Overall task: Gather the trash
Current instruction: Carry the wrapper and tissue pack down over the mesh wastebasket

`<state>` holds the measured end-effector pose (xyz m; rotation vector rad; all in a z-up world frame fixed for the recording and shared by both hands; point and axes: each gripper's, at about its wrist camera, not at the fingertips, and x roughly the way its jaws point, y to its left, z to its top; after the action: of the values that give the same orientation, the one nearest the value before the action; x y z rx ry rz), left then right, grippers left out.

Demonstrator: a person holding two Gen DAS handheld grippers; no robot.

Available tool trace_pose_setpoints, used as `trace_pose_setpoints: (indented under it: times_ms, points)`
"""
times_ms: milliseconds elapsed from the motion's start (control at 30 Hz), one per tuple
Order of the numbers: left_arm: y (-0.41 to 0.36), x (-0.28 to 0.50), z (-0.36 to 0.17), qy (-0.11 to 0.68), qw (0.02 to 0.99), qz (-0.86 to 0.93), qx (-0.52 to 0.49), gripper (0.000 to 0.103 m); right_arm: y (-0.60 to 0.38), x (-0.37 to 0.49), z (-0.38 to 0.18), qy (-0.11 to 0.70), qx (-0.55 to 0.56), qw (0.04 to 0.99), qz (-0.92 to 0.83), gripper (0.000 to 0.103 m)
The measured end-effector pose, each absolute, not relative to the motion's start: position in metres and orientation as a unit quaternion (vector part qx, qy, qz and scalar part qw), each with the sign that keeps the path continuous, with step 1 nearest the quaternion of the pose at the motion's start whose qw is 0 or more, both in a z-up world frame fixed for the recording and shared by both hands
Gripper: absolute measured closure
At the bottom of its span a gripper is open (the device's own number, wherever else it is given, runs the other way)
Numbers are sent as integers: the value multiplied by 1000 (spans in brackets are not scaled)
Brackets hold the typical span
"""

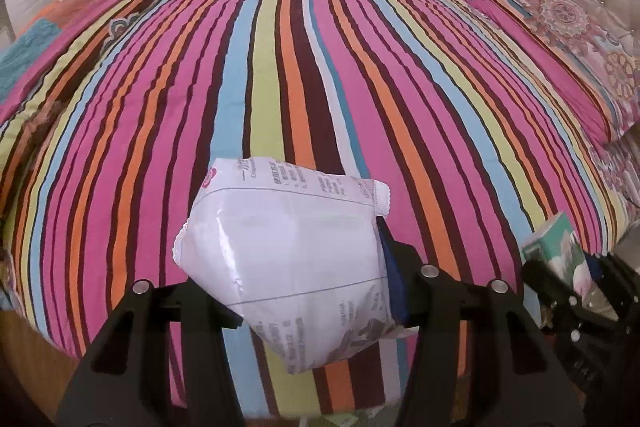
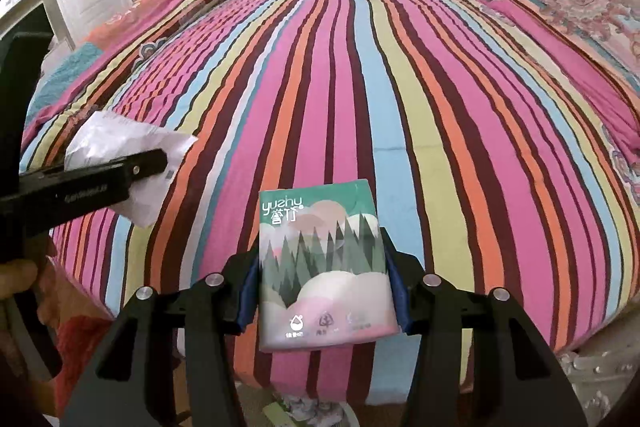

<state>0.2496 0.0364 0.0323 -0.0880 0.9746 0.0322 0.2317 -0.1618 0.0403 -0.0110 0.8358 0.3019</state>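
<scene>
Left tool (image 1: 304, 275) clamps a crumpled white wrapper (image 1: 288, 251) clear of the striped bed (image 1: 360, 67), presumably for carrying to a bin; its printed film is creased and puffed. Right tool (image 2: 322, 287) grips a green tissue pack (image 2: 324, 263) upright above the bed's near edge, forest artwork facing the camera.

The right gripper (image 2: 322, 291) is clamping a green tissue pack (image 2: 326, 267) above the striped bedspread (image 2: 400, 87). At left, the left gripper (image 2: 132, 167) is gripping a white wrapper (image 2: 120, 143).
</scene>
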Motion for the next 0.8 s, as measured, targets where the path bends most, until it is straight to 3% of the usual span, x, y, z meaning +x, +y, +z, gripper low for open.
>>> trace_pose_setpoints:
  times_ms: [800]
  points:
    - [22, 117, 11, 470, 882, -8, -24, 52, -153, 141, 32, 413, 17, 896, 164, 54]
